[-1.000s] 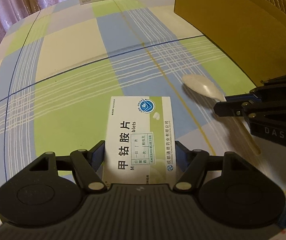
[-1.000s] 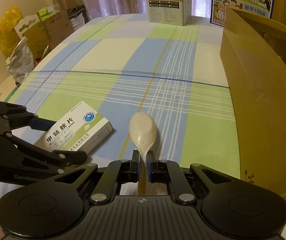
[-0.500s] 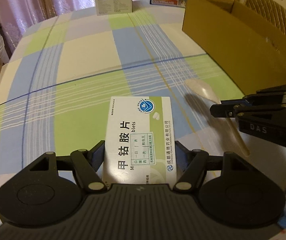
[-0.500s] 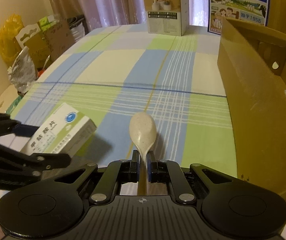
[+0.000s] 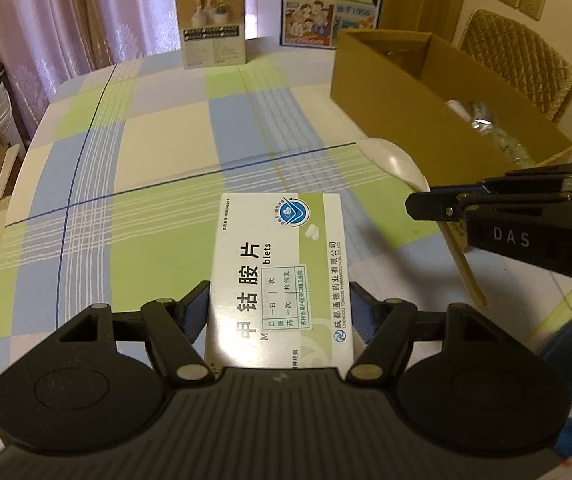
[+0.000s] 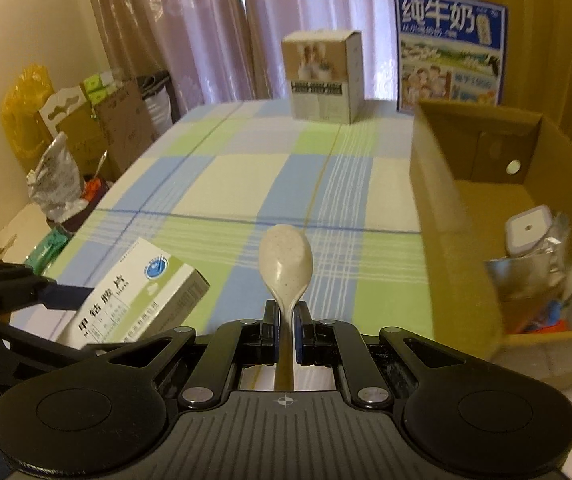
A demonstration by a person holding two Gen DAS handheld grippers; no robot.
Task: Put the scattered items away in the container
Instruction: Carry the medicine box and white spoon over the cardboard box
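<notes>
My left gripper (image 5: pixel 279 312) is shut on a white and green medicine box (image 5: pixel 281 268) and holds it above the checked tablecloth. The box also shows in the right wrist view (image 6: pixel 137 300), held at the left. My right gripper (image 6: pixel 286 320) is shut on the handle of a speckled cream spoon (image 6: pixel 286 264), lifted off the table. In the left wrist view the spoon (image 5: pixel 398 164) and right gripper (image 5: pixel 430 204) are at the right. The open cardboard box (image 6: pixel 446 208) stands to the right; it also shows in the left wrist view (image 5: pixel 406 104).
Inside the cardboard box lie a white square device (image 6: pixel 526 232), foil packets and other items. A small printed carton (image 6: pixel 322 76) and a blue milk carton (image 6: pixel 450 52) stand at the table's far edge. Bags and boxes (image 6: pixel 65 152) crowd the floor at the left.
Both grippers have risen from the table with their loads, the medicine box and the spoon. The inside of the cardboard box has come into view.
</notes>
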